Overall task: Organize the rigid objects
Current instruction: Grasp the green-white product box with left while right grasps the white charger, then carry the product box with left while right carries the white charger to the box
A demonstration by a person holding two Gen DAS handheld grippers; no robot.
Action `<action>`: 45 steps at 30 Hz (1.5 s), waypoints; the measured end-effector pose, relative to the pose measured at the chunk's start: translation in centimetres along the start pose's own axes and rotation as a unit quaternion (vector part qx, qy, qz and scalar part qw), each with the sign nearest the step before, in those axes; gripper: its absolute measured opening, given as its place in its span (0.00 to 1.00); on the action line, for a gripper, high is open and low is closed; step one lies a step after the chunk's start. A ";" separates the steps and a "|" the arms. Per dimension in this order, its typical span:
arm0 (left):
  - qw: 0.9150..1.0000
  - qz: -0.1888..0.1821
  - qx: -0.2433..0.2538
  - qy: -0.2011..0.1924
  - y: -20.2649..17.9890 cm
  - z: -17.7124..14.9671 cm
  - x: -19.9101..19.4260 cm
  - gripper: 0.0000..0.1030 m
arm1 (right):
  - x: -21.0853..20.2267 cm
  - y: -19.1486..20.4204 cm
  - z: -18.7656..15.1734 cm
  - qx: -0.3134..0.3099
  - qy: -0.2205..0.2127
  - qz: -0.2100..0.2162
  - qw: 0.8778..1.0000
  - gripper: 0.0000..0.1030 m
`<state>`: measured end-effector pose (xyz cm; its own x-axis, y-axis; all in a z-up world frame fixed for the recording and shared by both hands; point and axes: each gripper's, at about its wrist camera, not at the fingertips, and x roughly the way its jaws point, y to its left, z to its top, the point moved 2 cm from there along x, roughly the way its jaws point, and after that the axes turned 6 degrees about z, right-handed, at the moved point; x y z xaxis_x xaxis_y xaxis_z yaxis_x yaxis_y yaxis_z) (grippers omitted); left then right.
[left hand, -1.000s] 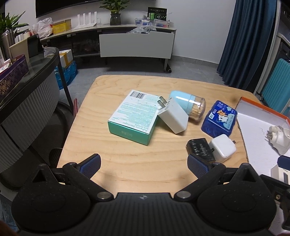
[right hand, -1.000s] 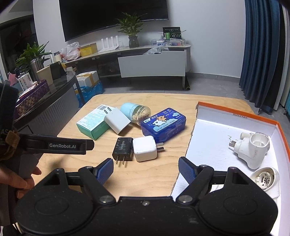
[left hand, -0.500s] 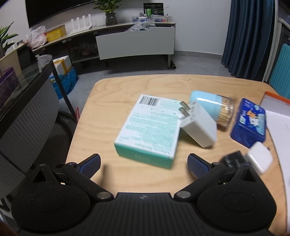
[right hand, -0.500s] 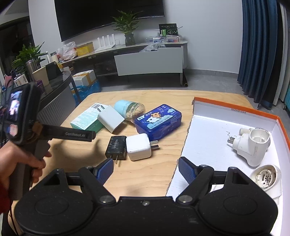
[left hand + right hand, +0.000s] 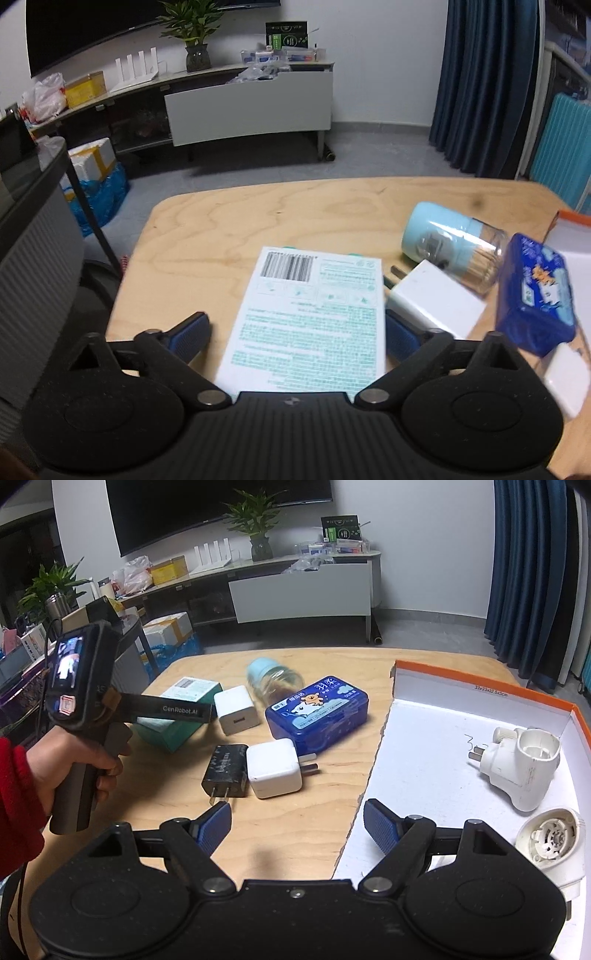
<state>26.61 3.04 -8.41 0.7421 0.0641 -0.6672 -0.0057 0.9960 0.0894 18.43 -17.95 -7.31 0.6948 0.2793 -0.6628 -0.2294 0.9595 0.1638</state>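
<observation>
A white and green box (image 5: 310,314) lies flat on the wooden table (image 5: 295,210), between the fingers of my left gripper (image 5: 295,334). Its jaws are closing. The right pad sits at the box's edge and the left pad (image 5: 192,332) still stands apart from it. Beside the box lie a flat white charger (image 5: 436,299), a light blue toothpick jar (image 5: 450,240) on its side and a blue tin (image 5: 535,291). My right gripper (image 5: 298,827) hangs open and empty near the front edge. Just ahead of it lie a black charger (image 5: 226,770) and a white cube charger (image 5: 275,768).
An orange-rimmed white tray (image 5: 480,690) at the right holds a white plug adapter (image 5: 524,764) and a round white socket part (image 5: 550,838). A hand in a red sleeve (image 5: 18,786) grips the left tool's handle. A dark counter (image 5: 33,221) stands left of the table.
My left gripper has moved forward and down over the green box, which now lies between its fingers, and the jaws have narrowed. The right gripper has stayed in place.
</observation>
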 end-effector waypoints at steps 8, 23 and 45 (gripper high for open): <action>1.000 -0.006 -0.006 0.001 -0.7 -1.5 -2.8 0.70 | 2.1 -0.7 2.7 0.023 -0.009 0.005 1.000 0.90; 0.999 -0.001 -0.033 0.010 0.2 -5.3 -7.6 0.71 | 5.8 0.4 2.6 0.004 0.029 -0.003 1.000 0.89; 0.998 0.003 -0.051 -0.031 -0.6 -4.9 -8.7 0.69 | 4.6 1.9 3.2 -0.023 0.014 -0.027 0.999 0.68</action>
<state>16.85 2.17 -6.29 0.7818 0.0688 -0.6197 -0.0752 0.9970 0.0158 23.36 -14.70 -7.75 0.6871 0.2259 -0.6905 -0.2235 0.9701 0.0950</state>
